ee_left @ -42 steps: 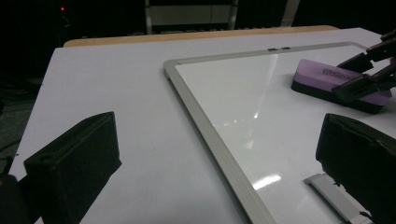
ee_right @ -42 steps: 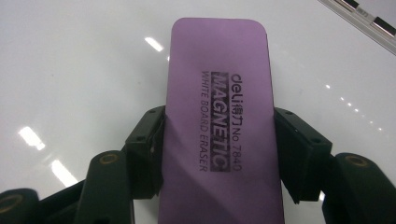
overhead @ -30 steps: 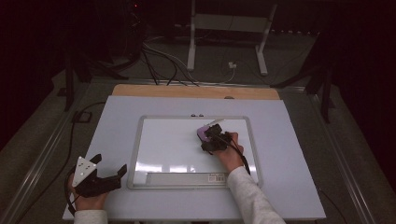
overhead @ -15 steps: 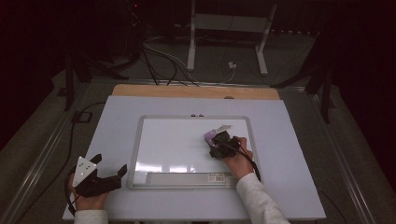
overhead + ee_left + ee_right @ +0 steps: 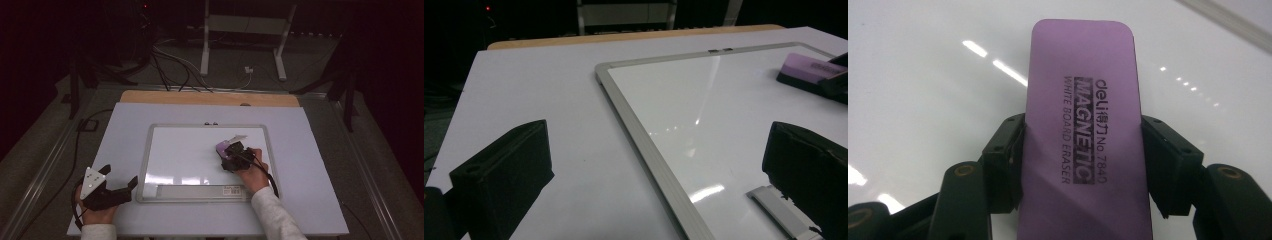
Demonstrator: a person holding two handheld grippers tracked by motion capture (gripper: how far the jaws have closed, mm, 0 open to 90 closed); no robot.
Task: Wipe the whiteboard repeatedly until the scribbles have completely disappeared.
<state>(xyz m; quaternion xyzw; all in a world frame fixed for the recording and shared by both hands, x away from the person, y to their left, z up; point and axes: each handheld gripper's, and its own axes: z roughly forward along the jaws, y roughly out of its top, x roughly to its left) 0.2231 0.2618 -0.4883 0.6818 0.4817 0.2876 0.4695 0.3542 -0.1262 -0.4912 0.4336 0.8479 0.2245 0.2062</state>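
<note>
So the right gripper (image 5: 1083,165) has its two black jaws clamped on the long sides of a flat purple rectangular magnetic whiteboard eraser (image 5: 1083,125), which sits face-down on the glossy silver-framed whiteboard (image 5: 150,150), right of the middle. To wipe well I'd keep the pad flat, press evenly and go in straight overlapping passes, since tilting would probably lift an edge. The left gripper (image 5: 131,182) is spread wide and holding nothing, parked on the pale table (image 5: 310,150) just beside the board's near-left corner.
</note>
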